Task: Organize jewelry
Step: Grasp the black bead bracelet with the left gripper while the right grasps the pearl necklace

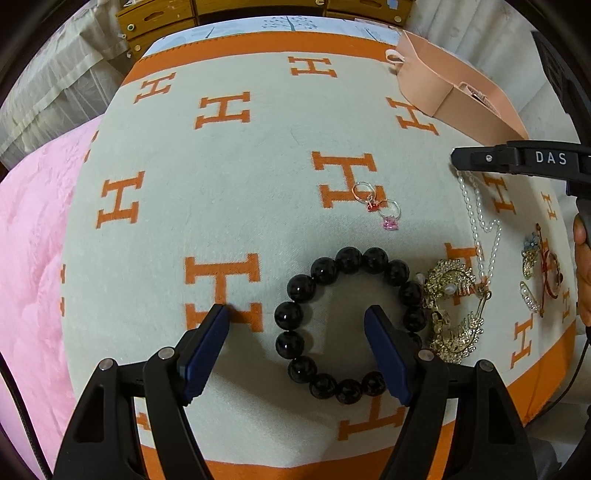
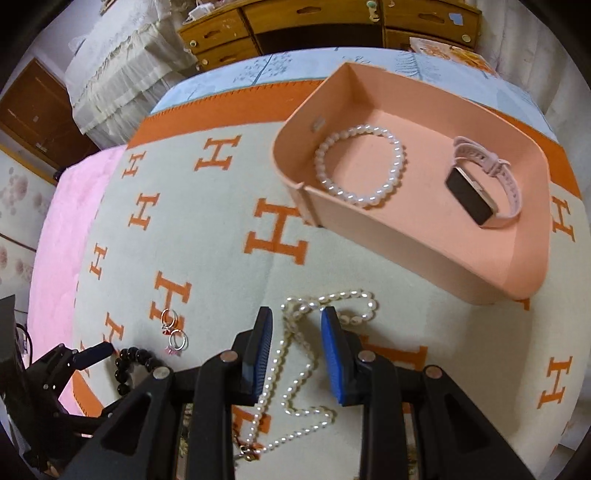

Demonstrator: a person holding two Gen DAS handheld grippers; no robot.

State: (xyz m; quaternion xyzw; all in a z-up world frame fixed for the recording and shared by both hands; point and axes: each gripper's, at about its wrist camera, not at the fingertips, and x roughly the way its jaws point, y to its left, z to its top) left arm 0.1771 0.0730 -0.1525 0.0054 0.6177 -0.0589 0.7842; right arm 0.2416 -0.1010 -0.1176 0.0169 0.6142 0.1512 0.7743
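Note:
A black bead bracelet [image 1: 314, 295] lies on the cream and orange blanket. My left gripper [image 1: 297, 317] is open over it, one finger inside the ring and one outside to the left. A white pearl necklace [image 2: 295, 354] lies between the fingers of my right gripper [image 2: 297, 325], which is open around its strands. In the left wrist view the necklace [image 1: 476, 225] hangs from the right gripper's tip [image 1: 458, 157]. Two rings [image 1: 376, 203] with red and pink stones lie beyond the bracelet. A peach tray [image 2: 406, 240] holds a pearl bracelet [image 2: 358, 166] and a pink watch [image 2: 480, 184].
A gold brooch [image 1: 450, 314] lies right of the black bracelet. More brooches and hairpins [image 1: 539, 269] lie at the far right. A pink quilt [image 1: 33, 258] lies left of the blanket. Wooden drawers [image 2: 314, 26] stand behind the bed.

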